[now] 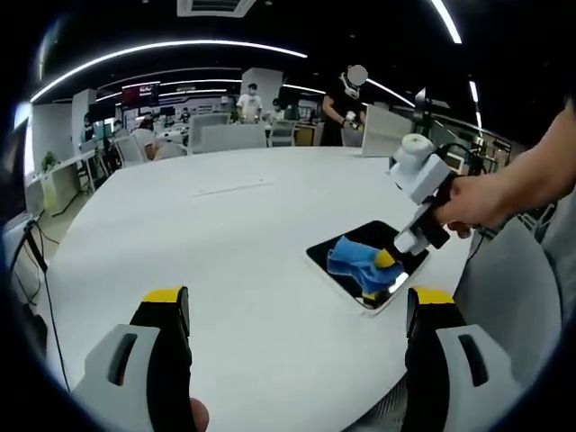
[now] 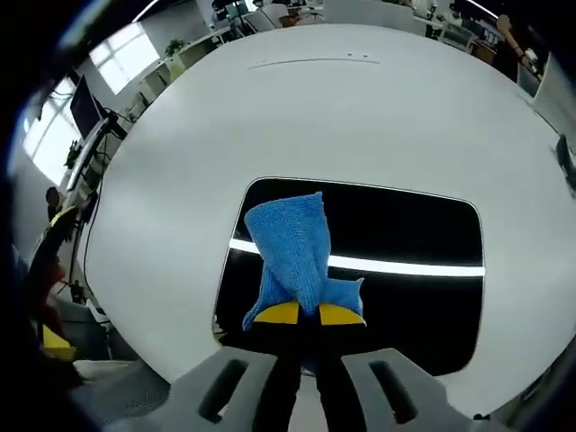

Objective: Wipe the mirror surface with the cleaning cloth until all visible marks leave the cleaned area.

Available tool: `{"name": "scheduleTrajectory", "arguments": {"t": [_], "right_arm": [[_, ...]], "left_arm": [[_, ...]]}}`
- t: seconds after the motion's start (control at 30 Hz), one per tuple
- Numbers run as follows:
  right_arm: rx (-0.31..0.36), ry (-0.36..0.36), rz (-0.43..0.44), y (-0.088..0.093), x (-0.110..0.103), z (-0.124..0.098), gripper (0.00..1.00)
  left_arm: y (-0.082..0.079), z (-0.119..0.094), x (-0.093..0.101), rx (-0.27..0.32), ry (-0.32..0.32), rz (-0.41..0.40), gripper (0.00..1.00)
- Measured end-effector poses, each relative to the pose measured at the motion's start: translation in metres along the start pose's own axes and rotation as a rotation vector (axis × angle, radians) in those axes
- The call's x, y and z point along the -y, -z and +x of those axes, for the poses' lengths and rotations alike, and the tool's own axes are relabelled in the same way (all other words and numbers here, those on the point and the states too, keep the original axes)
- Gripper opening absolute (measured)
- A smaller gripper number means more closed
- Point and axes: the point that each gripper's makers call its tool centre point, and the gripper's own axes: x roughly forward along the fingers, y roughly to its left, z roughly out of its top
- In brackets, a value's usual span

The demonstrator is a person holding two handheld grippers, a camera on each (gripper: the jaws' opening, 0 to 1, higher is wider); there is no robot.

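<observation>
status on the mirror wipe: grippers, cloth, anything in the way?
Right gripper shut on blue cloth, pressing it on mirror. Left gripper open, empty, above white table. Nothing blocking the mirror.

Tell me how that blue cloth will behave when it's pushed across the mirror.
The blue cloth, pinched in the right gripper, folds and drapes, so it is probably floppy and will bunch. Its knobbly weave likely drags somewhat on the glossy mirror. It looks light.
</observation>
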Motion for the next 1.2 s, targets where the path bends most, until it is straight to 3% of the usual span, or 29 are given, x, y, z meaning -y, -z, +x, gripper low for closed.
{"name": "scheduleTrajectory", "arguments": {"t": [1.2], "right_arm": [[-0.042,-0.061,0.013,0.03,-0.021,-0.009,0.0]], "left_arm": [[-0.001,0.006,0.007,0.014,-0.004,-0.015,0.99]]}}
